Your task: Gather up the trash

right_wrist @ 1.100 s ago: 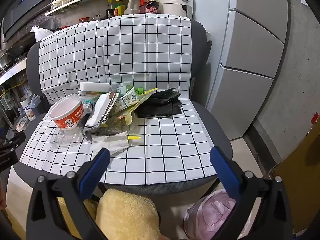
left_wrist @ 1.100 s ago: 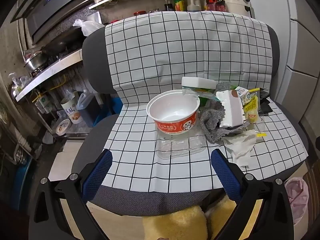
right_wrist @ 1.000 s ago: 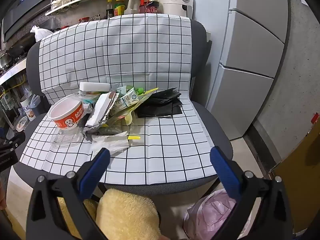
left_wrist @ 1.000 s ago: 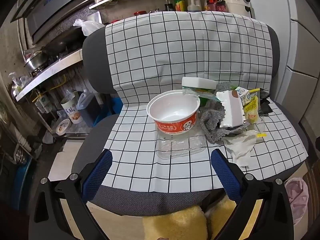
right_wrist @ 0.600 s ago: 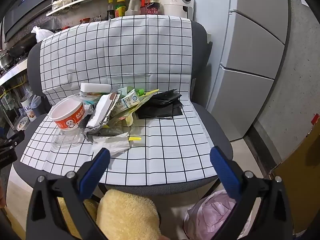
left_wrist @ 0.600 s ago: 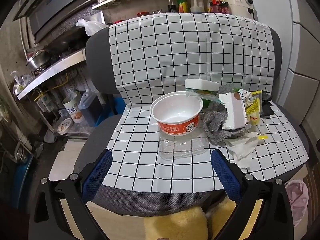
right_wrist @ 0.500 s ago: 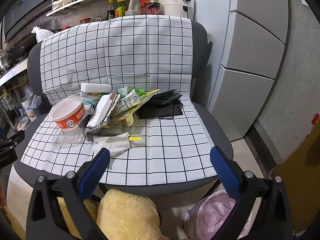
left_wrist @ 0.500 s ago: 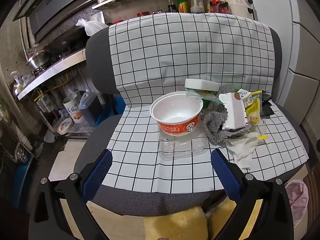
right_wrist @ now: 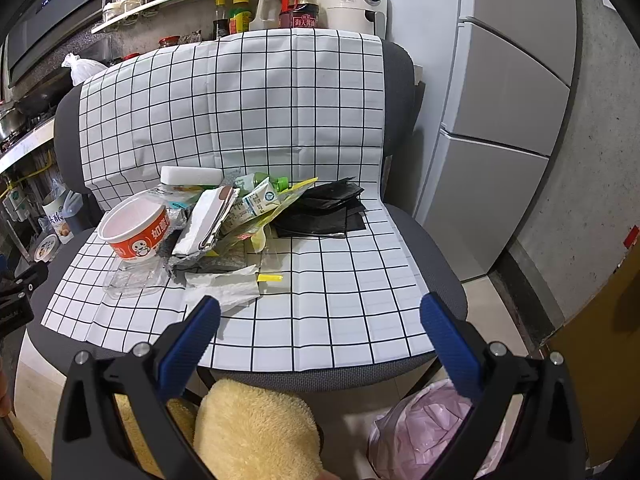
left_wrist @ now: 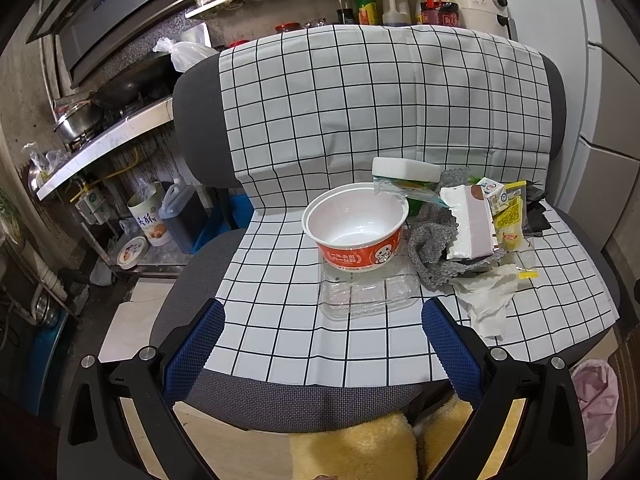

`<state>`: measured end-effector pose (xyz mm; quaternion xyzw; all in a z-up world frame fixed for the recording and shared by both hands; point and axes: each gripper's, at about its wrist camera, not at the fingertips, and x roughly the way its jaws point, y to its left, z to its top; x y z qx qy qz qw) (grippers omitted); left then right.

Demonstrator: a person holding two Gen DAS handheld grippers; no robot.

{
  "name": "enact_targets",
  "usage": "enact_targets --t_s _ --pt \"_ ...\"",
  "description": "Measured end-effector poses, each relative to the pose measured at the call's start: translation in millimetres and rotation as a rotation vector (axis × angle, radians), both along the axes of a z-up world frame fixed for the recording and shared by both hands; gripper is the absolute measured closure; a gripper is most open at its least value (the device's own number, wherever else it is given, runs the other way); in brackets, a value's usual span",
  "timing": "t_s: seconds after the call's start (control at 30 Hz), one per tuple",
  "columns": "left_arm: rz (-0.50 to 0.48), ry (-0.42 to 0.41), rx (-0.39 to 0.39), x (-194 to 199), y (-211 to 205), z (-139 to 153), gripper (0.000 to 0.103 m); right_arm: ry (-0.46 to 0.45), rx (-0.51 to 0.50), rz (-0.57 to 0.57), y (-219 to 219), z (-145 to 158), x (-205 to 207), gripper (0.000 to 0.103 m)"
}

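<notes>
Trash lies on a chair seat covered by a white checked cloth (left_wrist: 280,320). An orange-and-white paper bowl (left_wrist: 358,232) stands on a clear plastic tray (left_wrist: 366,292). Right of it lie a grey rag (left_wrist: 432,240), a white wrapper (left_wrist: 470,224), a yellow packet (left_wrist: 509,220) and a crumpled tissue (left_wrist: 490,300). The right wrist view shows the bowl (right_wrist: 136,232), the tissue (right_wrist: 224,288), a milk carton (right_wrist: 256,204) and black bags (right_wrist: 324,212). My left gripper (left_wrist: 320,328) is open and empty before the seat's front edge. My right gripper (right_wrist: 320,320) is open and empty, too.
A pink trash bag (right_wrist: 424,428) sits on the floor below the seat's right front corner, also in the left wrist view (left_wrist: 596,400). A yellow fluffy cushion (right_wrist: 252,432) lies under the seat. A fridge (right_wrist: 500,120) stands right, a kitchen counter (left_wrist: 104,144) left.
Both grippers have moved slightly closer to the seat and a bit lower. Nothing on the seat has moved.
</notes>
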<state>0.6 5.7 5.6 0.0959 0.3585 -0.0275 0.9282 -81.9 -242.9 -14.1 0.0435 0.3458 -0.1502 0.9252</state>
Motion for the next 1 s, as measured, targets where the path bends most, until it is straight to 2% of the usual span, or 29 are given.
enact_targets --t_s 1.0 --pt "0.009 0.003 0.005 0.2 4.7 -3.1 0.006 0.009 0.009 -0.005 -1.8 -5.7 0.9 0.006"
